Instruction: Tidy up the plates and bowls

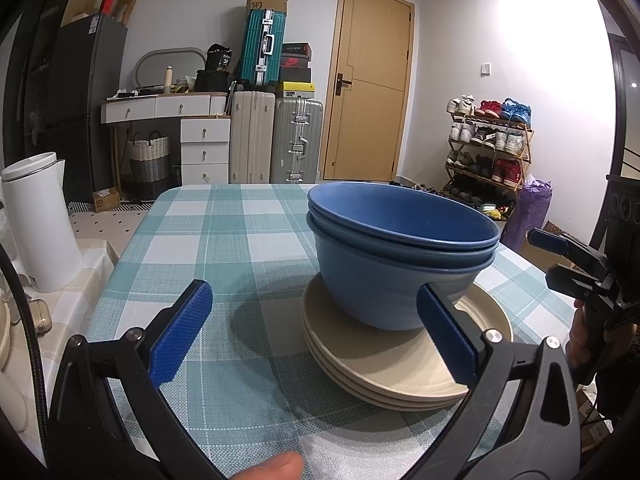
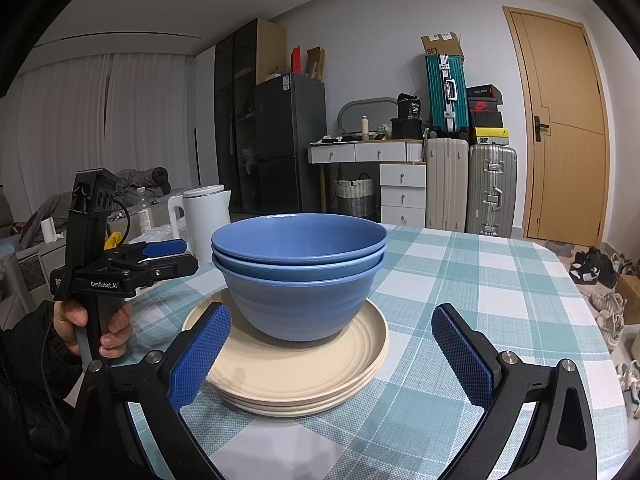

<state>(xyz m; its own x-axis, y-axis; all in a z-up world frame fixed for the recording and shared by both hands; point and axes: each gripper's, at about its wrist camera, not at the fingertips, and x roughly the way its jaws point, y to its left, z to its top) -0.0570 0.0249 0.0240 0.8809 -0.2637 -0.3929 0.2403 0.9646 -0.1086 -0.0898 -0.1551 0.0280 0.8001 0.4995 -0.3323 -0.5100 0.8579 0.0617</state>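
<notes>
My left gripper (image 1: 314, 330) is spread wide, its two blue-padded fingers (image 1: 182, 330) angling outward with nothing between them. My right gripper (image 2: 332, 354) is spread just as wide and grips nothing. My left hand (image 2: 94, 330) wraps around its gripper's black handle, fingers curled on the grip, a dark sleeve (image 2: 28, 364) at the wrist. My right hand (image 1: 592, 334) clasps its own handle low at the side.
</notes>
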